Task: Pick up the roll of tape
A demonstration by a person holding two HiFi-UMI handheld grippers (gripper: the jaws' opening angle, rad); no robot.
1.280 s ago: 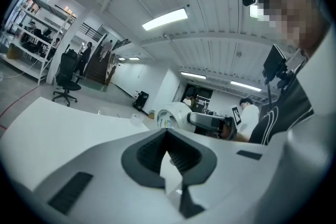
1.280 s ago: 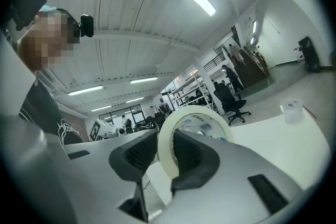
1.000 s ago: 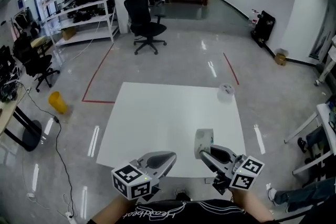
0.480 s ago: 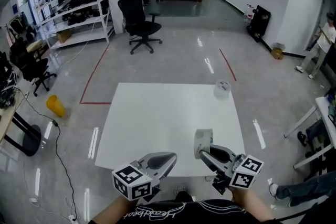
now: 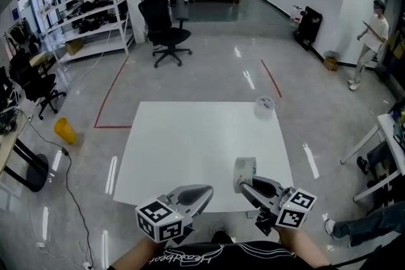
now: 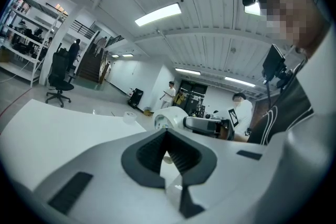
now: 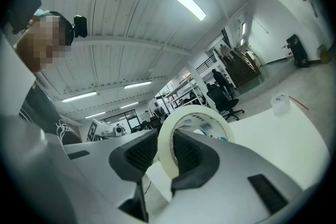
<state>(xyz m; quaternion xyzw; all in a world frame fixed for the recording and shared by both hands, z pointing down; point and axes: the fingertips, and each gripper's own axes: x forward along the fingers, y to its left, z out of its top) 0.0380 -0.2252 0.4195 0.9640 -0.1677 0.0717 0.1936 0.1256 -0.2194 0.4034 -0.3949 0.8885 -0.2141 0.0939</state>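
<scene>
A cream roll of tape [image 5: 244,169] stands upright just above the near edge of the white table [image 5: 190,136]. My right gripper [image 5: 243,181] is shut on it. In the right gripper view the roll of tape [image 7: 191,112] has its band pinched between the two dark pads, with one pad inside the ring; my right gripper [image 7: 167,140] points level across the table. My left gripper [image 5: 205,190] hovers at the near edge, left of the roll, with its fingers together and nothing in them. The left gripper view shows my left gripper [image 6: 167,136] shut, and the roll of tape [image 6: 167,118] beyond it.
A small pale round object [image 5: 264,107] sits at the table's far right corner. Black office chairs [image 5: 159,25] and shelving [image 5: 88,16] stand on the glossy floor beyond. A person [image 5: 370,38] stands at the far right. Red floor tape [image 5: 104,104] marks the left side.
Both grippers and the held roll stay where they were. The head view has tilted slightly, and a person has come into sight at the far right.
</scene>
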